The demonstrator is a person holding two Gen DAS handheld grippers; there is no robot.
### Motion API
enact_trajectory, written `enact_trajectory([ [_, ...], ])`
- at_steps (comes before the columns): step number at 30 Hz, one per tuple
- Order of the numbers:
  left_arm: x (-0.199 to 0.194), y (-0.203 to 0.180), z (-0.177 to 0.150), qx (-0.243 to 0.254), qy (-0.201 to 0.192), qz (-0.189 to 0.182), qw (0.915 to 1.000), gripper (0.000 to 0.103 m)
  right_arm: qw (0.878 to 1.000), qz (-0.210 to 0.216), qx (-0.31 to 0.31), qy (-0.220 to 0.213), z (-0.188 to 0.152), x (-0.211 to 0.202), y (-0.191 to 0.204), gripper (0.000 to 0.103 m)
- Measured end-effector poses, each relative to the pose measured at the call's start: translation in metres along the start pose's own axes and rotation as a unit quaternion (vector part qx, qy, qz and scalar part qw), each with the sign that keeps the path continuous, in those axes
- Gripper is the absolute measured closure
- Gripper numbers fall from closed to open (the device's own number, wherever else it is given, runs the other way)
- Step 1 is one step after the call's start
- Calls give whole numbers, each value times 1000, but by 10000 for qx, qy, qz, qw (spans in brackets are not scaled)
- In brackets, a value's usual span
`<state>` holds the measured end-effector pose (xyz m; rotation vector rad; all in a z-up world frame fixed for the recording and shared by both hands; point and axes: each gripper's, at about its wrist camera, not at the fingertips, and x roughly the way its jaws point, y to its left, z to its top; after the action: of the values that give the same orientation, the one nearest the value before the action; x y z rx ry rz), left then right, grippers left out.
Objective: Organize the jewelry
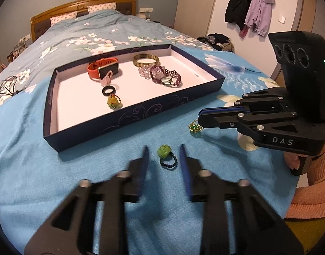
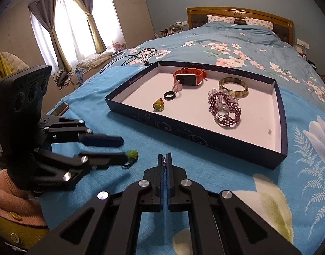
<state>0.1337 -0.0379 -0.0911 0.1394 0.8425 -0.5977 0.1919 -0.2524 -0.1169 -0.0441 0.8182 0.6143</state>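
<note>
A dark blue tray [image 1: 128, 116] [image 2: 205, 139] with a white floor lies on the blue bedspread. It holds an orange smartwatch [image 1: 103, 70] [image 2: 189, 76], a gold bangle [image 1: 146, 60] [image 2: 233, 86], a purple beaded bracelet [image 1: 165, 77] [image 2: 225, 110], a black ring [image 1: 108, 90] [image 2: 169, 95] and a yellow-green ring [image 1: 113, 102] [image 2: 158, 104]. A green-stone ring with a dark beaded band [image 1: 165, 156] [image 2: 131, 155] lies on the bedspread between the fingers of my open left gripper [image 1: 164, 155] [image 2: 122, 147]. My right gripper [image 2: 165, 159] [image 1: 199, 116] is shut on a green and gold piece [image 1: 194, 126], held just above the cloth.
The bed [image 1: 94, 36] stretches behind the tray to a wooden headboard [image 2: 240, 13]. A phone [image 2: 60, 108] lies on the bedspread at the left. Black cables [image 2: 137, 56] lie beyond the tray. Coats [image 1: 250, 6] hang on the far wall.
</note>
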Motion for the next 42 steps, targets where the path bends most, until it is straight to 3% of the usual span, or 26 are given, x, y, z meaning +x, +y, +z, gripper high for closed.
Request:
enact_trajectory([
  [5, 9, -3, 1, 58, 207, 37, 9998, 71, 10000, -6, 42, -34, 0, -1, -2, 102],
  [10, 15, 1, 2, -49, 296, 74, 9995, 85, 9999, -14, 38, -100, 1, -4, -1, 102],
  [13, 14, 3, 2, -102, 269, 72, 9996, 86, 9999, -20, 51, -140, 1, -6, -3, 102],
  [42, -37, 8, 22, -303, -596, 129, 9977, 86, 9961, -171, 198, -837, 22, -37, -16, 102],
])
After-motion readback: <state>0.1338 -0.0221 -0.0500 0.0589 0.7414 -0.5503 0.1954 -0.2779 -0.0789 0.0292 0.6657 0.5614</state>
